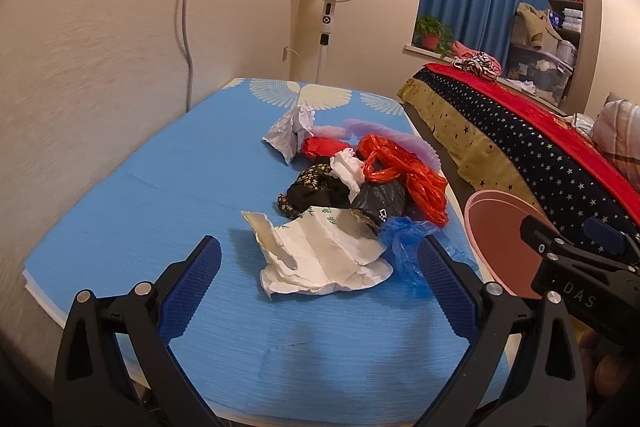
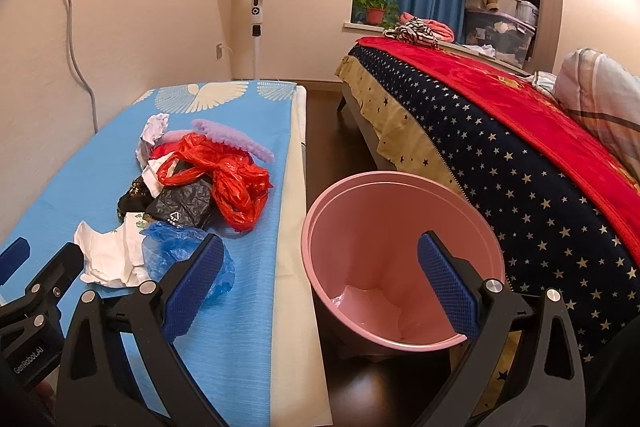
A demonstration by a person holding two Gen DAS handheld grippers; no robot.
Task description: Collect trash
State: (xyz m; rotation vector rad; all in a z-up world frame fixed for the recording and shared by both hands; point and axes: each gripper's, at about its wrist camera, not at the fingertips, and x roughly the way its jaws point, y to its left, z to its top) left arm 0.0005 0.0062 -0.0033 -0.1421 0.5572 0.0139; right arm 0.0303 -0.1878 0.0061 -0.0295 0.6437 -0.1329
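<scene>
Just ahead of the wide-open left hand-held gripper (image 1: 320,267) on the counter (image 1: 140,211) lies white paper (image 1: 320,255), best pinched at its crumpled middle, while the open, empty right hand-held gripper (image 2: 320,279) hovers over the bin (image 2: 400,251).

Glossy pink plastic bin (image 2: 400,227); crinkly red plastic bag (image 1: 404,171); crumpled white paper (image 1: 320,255); matt blue cloth (image 1: 160,187).
</scene>
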